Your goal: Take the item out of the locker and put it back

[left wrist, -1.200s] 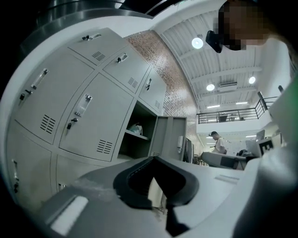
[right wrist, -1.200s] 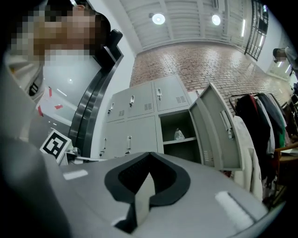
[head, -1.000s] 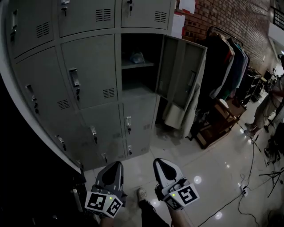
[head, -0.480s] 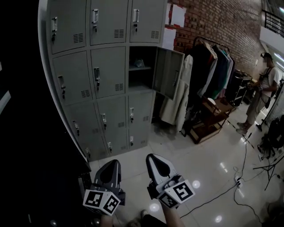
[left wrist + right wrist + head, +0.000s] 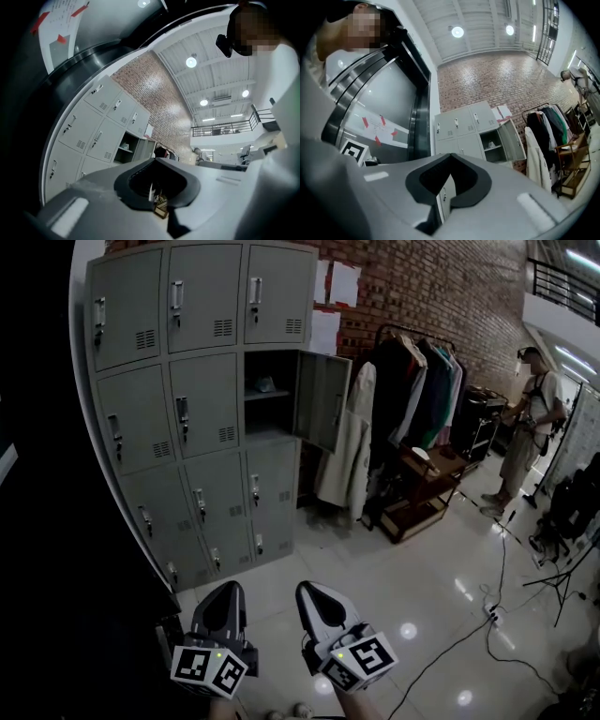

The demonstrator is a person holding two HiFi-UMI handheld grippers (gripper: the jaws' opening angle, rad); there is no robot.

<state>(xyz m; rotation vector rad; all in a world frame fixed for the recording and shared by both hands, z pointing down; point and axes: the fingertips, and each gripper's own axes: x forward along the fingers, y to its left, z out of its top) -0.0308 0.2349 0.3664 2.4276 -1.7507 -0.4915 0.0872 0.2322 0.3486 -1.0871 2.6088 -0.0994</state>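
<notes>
The grey locker block (image 5: 187,409) stands far off at the upper left of the head view. One middle-row locker (image 5: 265,413) is open, its door (image 5: 321,401) swung out to the right. A small pale item (image 5: 265,384) lies on its upper shelf. Both grippers hang low over the floor, well short of the lockers. My left gripper (image 5: 225,598) is shut with nothing in it, and so is my right gripper (image 5: 315,596). The right gripper view shows the open locker (image 5: 493,141) with the item (image 5: 491,144) beyond the closed jaws. The left gripper view shows the same locker (image 5: 125,146) small and distant.
A clothes rack with coats (image 5: 412,381) stands right of the open door, with a low wooden stand (image 5: 422,488) under it. A person (image 5: 527,423) stands at the far right. Cables (image 5: 497,610) run over the glossy tiled floor. A dark wall fills the left side.
The lockers now look smaller and farther off, and the whole block is in view. The person at the right has come into view. Both grippers stay low and shut.
</notes>
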